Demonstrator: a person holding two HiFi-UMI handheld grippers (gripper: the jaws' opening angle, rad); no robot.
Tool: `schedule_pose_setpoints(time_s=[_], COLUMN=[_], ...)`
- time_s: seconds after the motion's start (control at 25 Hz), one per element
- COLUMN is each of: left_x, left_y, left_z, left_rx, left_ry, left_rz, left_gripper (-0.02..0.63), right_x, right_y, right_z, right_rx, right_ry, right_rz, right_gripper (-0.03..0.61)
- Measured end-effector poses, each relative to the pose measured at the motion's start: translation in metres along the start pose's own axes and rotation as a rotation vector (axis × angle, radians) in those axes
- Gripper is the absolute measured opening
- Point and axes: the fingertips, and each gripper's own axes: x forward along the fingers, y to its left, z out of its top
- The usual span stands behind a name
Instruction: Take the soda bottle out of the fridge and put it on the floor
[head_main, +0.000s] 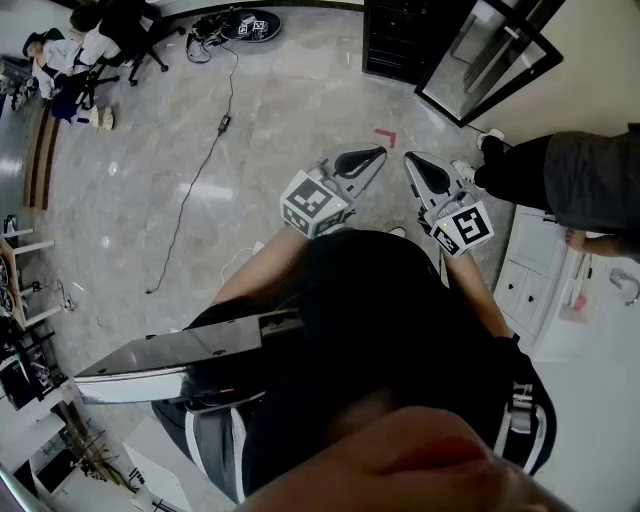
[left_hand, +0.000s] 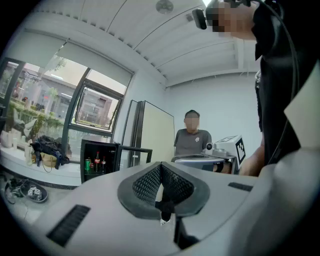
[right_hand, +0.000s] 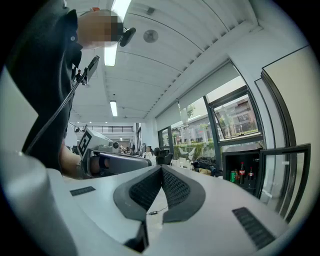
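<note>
Left gripper (left_hand: 160, 169) and right gripper (right_hand: 161, 171) are held pressed together, empty; the soda bottle (right_hand: 242, 171), well ahead, could be toppled unless the jaws are spread.

The small black fridge (head_main: 400, 40) stood at 1 o'clock in the head view, its glass door (head_main: 490, 55) swung wide open. Inside it, at 9 o'clock in the left gripper view, the soda bottle (left_hand: 96, 161) stood upright. It was dark with a red label and sat between a green can (left_hand: 87, 164) and a second dark bottle (left_hand: 103, 164). The glossy grey marbled floor (head_main: 280, 110) spread out before the fridge.
</note>
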Motion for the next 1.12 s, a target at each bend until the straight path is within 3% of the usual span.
schedule_pose_setpoints(time_s=[0.52, 0.72, 1.12], left_x=[0.008, 0.013, 0.039], left_y=[-0.005, -0.016, -0.031], left_z=[0.001, 0.004, -0.003], left_rx=[0.019, 0.017, 0.043], left_ry=[-0.017, -0.046, -0.020], left_rz=[-0.004, -0.023, 0.031], left_gripper=[0.005, 0.005, 0.005], right_x=[-0.007, -0.017, -0.046], right_y=[-0.008, -0.008, -0.023], right_z=[0.002, 0.001, 0.005], right_rx=[-0.014, -0.031, -0.114], right_ry=[-0.018, -0.030, -0.032], right_rz=[-0.010, 0.043, 0.046], right_gripper=[0.012, 0.012, 0.012])
